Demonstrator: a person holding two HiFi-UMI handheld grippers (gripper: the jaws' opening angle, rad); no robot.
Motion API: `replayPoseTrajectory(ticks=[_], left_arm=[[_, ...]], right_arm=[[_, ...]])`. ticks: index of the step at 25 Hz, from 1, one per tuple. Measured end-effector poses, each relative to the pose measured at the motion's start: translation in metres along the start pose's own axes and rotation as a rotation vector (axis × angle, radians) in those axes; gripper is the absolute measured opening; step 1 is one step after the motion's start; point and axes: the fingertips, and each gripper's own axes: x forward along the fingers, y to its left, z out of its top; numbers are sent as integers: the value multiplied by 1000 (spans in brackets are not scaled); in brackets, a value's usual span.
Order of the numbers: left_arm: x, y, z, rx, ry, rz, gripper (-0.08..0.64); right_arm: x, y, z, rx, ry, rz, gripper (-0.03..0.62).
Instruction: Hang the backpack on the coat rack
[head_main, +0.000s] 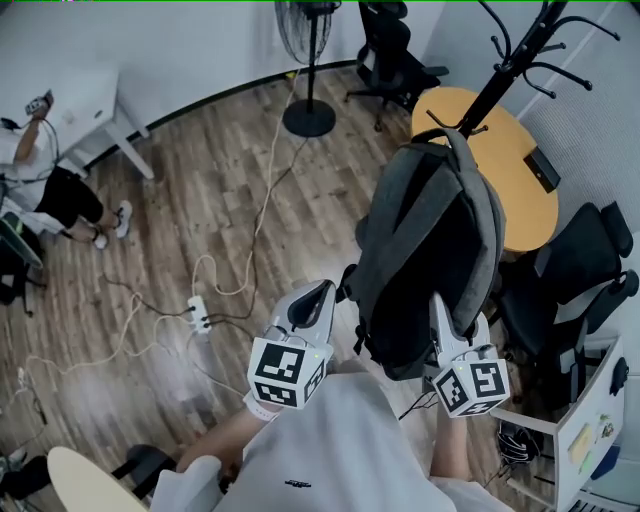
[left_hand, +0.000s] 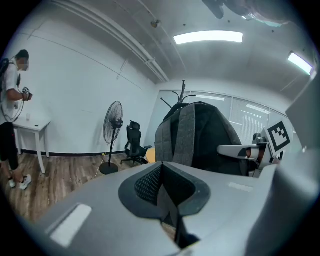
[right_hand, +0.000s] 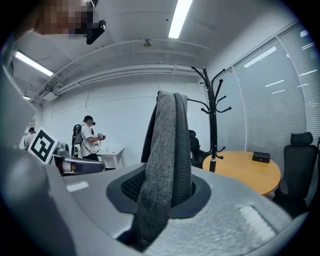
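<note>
A grey and black backpack (head_main: 430, 240) hangs in the air in front of me, held up between both grippers. My right gripper (head_main: 437, 302) is shut on its grey shoulder strap (right_hand: 167, 150), which runs up out of the jaws (right_hand: 162, 195). My left gripper (head_main: 325, 292) sits at the pack's lower left edge. Its jaws are shut (left_hand: 161, 192), with a thin dark strap of the pack seemingly pinched between them. The backpack (left_hand: 200, 135) fills the view ahead of it. The black coat rack (head_main: 505, 70) stands beyond the pack, by the round table, hooks bare (right_hand: 214, 115).
A round wooden table (head_main: 515, 200) stands behind the rack. Black office chairs (head_main: 590, 270) crowd the right side, and another (head_main: 395, 55) is at the back. A floor fan (head_main: 308, 50), cables and a power strip (head_main: 198, 312) are on the wooden floor. A person (head_main: 40, 170) stands far left.
</note>
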Motion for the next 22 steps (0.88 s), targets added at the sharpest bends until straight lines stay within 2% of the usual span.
replayPoseTrajectory(ticks=[5, 12, 16, 22], left_arm=[[8, 14, 12, 23, -8, -29, 17], [41, 29, 21, 27, -10, -32, 17], [80, 43, 29, 21, 5, -23, 17], [149, 43, 57, 50, 9, -54, 17]], right_arm=[[13, 11, 8, 15, -14, 0, 92], [48, -4, 13, 1, 0, -6, 92], [80, -24, 19, 6, -4, 10, 92], [127, -57, 42, -6, -29, 21, 92]])
